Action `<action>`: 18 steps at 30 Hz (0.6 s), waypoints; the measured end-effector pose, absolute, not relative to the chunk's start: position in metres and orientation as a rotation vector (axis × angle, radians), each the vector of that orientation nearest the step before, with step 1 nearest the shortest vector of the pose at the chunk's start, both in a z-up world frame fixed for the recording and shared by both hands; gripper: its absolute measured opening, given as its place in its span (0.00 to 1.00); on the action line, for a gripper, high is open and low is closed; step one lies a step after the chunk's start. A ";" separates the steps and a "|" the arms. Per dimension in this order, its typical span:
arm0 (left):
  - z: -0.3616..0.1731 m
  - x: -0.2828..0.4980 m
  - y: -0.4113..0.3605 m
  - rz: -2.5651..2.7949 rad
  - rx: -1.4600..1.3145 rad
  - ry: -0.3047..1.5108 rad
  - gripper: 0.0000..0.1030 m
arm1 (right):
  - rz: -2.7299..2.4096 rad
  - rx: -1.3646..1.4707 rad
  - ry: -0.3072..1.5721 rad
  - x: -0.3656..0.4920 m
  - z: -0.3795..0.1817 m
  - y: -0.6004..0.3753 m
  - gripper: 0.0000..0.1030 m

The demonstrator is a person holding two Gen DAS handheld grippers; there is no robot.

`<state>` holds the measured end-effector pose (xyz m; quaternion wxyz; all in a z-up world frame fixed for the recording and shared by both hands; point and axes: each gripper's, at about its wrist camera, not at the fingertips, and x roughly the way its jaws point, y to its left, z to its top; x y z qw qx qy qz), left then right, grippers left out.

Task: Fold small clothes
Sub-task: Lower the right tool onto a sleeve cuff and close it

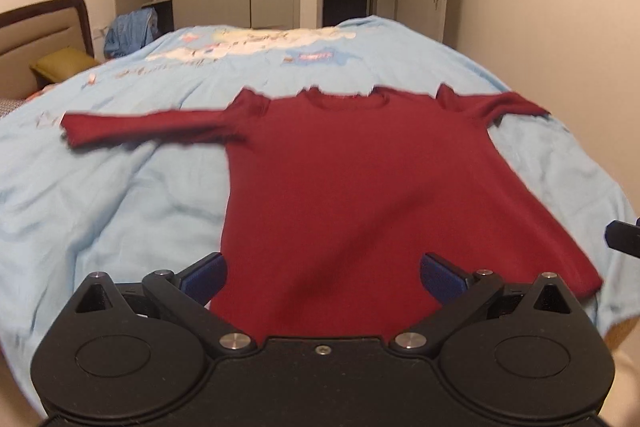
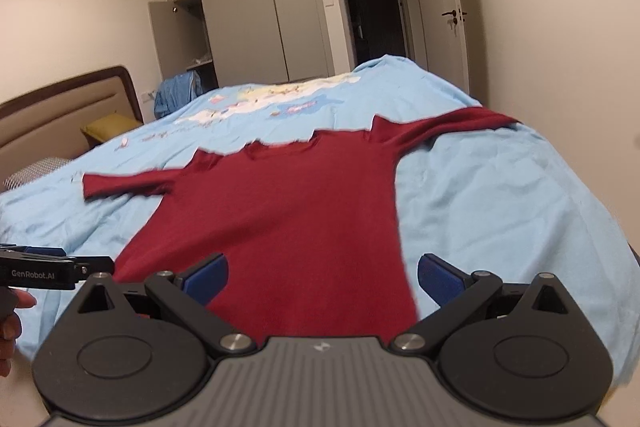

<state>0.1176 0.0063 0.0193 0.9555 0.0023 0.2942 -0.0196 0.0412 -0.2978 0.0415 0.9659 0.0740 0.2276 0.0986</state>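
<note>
Dark red long-sleeved knit sweater (image 1: 344,179) lies flat on the light blue printed bedspread (image 1: 120,195), both sleeves spread outward, hem nearest. Left tongs (image 1: 322,277) and right tongs (image 2: 322,277) hover over the hem, both gaping wide and empty.

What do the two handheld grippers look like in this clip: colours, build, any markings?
Both are black with blue finger pads, linkage arms on silver pivot pins and two round housings. The left gripper has a plain black body. The right gripper has a grey ribbed top plate with a small white logo. Seen from the right wrist, the left one's side reads "GenRobot.AI".
</note>
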 end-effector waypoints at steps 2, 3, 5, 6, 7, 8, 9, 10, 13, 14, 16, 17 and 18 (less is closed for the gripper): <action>0.032 0.151 0.004 -0.040 0.019 0.573 0.99 | 0.188 0.181 0.442 0.072 0.049 -0.317 1.00; 0.039 0.168 0.001 -0.038 0.026 0.559 0.99 | 0.178 0.193 0.432 0.088 0.052 -0.326 1.00; 0.049 0.202 -0.004 -0.031 0.038 0.534 0.99 | 0.159 0.204 0.413 0.121 0.058 -0.345 1.00; 0.054 0.219 -0.008 -0.032 0.044 0.524 0.99 | 0.147 0.204 0.404 0.136 0.061 -0.354 1.00; 0.057 0.236 -0.012 -0.033 0.051 0.518 0.99 | 0.134 0.206 0.395 0.152 0.063 -0.363 1.00; 0.060 0.253 -0.017 -0.033 0.058 0.512 0.99 | 0.122 0.211 0.388 0.169 0.064 -0.373 1.00; 0.061 0.268 -0.022 -0.034 0.063 0.504 0.99 | 0.112 0.213 0.385 0.187 0.066 -0.383 1.00; 0.062 0.284 -0.029 -0.037 0.068 0.495 0.99 | 0.104 0.212 0.384 0.201 0.067 -0.391 1.00; 0.060 0.331 -0.048 -0.039 0.069 0.485 0.99 | 0.094 0.208 0.391 0.254 0.067 -0.420 1.00; 0.057 0.346 -0.055 -0.042 0.062 0.488 0.99 | 0.090 0.219 0.399 0.271 0.066 -0.430 1.00; 0.049 0.374 -0.066 -0.048 0.046 0.495 0.99 | 0.069 0.263 0.421 0.307 0.061 -0.452 1.00; 0.044 0.387 -0.072 -0.050 0.040 0.499 0.99 | 0.065 0.290 0.437 0.325 0.057 -0.463 1.00; 0.036 0.401 -0.079 -0.051 0.032 0.506 0.99 | 0.051 0.319 0.459 0.343 0.052 -0.474 1.00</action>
